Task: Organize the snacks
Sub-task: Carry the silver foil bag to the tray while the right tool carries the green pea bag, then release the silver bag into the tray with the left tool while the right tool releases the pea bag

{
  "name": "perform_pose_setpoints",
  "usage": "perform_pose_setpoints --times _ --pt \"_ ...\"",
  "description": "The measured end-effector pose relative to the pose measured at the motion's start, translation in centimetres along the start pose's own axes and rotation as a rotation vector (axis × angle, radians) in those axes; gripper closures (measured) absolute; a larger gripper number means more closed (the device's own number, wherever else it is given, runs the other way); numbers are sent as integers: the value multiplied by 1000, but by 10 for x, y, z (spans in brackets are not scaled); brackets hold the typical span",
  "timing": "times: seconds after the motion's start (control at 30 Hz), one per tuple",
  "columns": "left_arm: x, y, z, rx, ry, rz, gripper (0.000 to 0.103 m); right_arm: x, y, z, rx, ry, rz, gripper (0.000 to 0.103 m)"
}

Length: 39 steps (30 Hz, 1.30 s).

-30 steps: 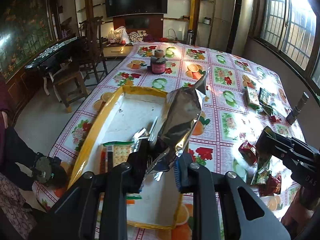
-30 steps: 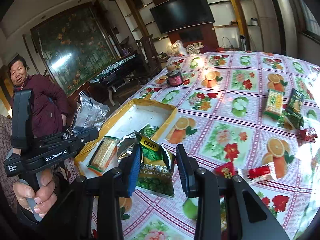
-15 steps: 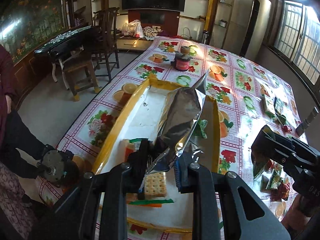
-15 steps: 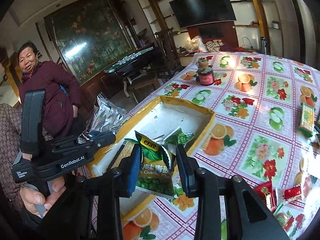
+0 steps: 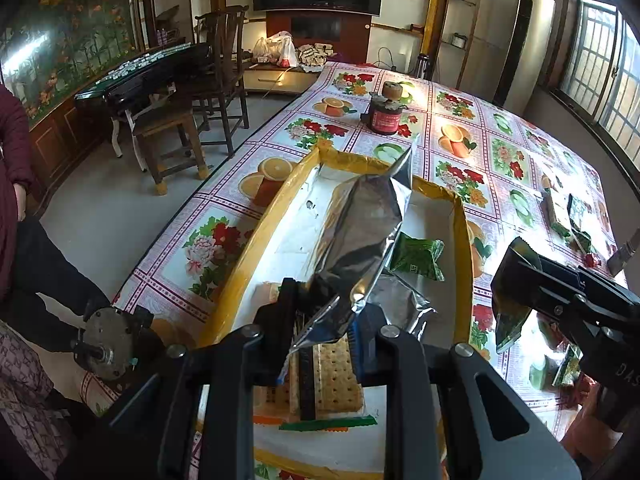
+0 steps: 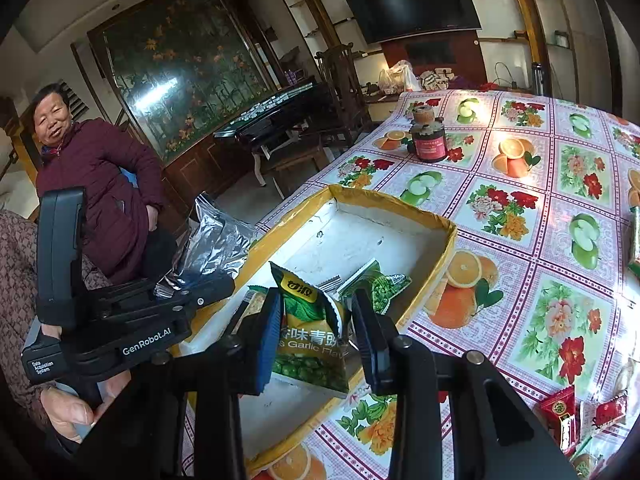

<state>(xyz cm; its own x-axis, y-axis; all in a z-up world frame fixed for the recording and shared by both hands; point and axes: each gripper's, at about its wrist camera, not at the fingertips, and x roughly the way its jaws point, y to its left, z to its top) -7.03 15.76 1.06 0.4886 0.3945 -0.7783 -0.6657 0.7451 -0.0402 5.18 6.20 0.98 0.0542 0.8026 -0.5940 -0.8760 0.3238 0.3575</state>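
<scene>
We've carried both packs over the yellow-rimmed tray (image 5: 460, 236). Left gripper (image 5: 326, 332) clamps silver pouch (image 5: 360, 232), right gripper (image 6: 314, 320) grips green pea bag (image 6: 310, 336); drop-off's next, prob.

Left gripper (image 5: 324, 320): black, two-finger, pointed steeply downward. Jaws narrowly parted, clamped on the lower end of a silver foil bag (image 5: 360, 236) that stands up between the fingers (image 5: 286, 308).

Hand (image 6: 76, 412): bare, wrapped round the left gripper's handle from below, beside the right gripper.

Right gripper (image 6: 314, 328): black with blue pads (image 6: 266, 340), angled gently downward. Jaws narrowly parted, pressed on both sides of a green snack packet (image 6: 310, 336), its top rising above the fingertips.
</scene>
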Motion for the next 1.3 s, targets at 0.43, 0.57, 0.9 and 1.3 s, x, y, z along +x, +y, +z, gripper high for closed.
perform_pose_setpoints --times 0.43,0.57,0.9,1.3 --pt "22 1 10 21 25 38 78 23 -5 11 3 22 17 68" --pt "31 -1 15 35 42 47 78 34 -9 15 7 37 17 68" --pt "53 -11 23 71 89 59 78 58 -20 21 10 74 -5 68" --pt "69 -21 26 83 124 81 78 73 -33 22 19 101 -25 68"
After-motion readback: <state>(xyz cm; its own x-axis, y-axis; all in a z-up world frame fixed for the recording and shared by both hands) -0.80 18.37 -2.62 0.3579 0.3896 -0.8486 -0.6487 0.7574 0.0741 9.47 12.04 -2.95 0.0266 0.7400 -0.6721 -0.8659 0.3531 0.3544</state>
